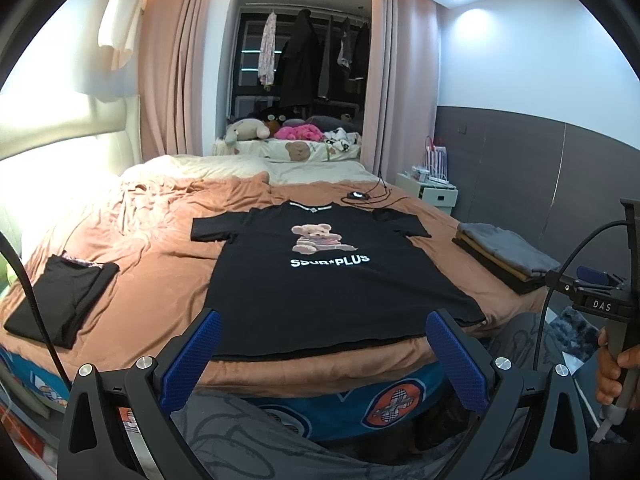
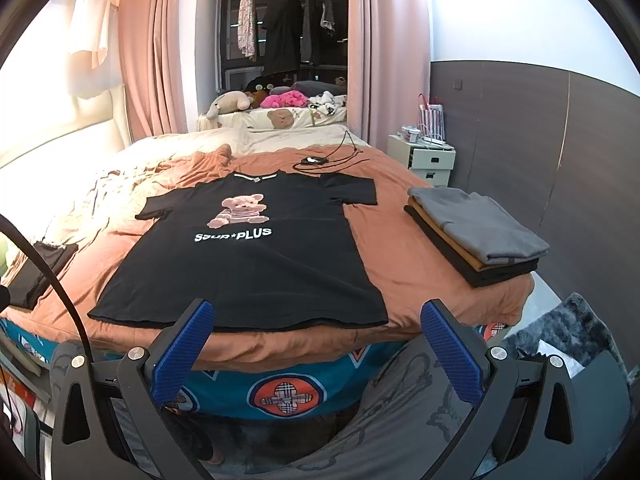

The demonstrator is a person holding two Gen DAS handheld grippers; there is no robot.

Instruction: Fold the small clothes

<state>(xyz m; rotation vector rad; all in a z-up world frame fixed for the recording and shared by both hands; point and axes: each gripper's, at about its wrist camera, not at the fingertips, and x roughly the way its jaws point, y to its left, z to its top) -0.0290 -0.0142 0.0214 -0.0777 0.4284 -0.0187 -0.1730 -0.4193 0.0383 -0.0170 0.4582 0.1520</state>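
The black T-shirt (image 1: pixel 320 276) lay flat on the bed (image 1: pixel 152 280), just beyond your two gaping, empty grippers: left gripper (image 1: pixel 322 354), right gripper (image 2: pixel 316 344).

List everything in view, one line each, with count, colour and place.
T-shirt: one, black with bear print, spread flat mid-bed.
Folded stack: one, grey over tan and black, bed's right edge.
Folded garment: one, black, bed's left side.
Blanket: one, rust-orange, covering bed.
Cable: one, black, beyond the collar.
Plush toys: several, cream, pink, behind bed.
Nightstand: one, white, right of bed.
Curtains: pink, flanking closet.
Hanging clothes: several, mostly dark, closet.
Left hand-held gripper: open, before hem.
Right hand-held gripper: open, before hem.
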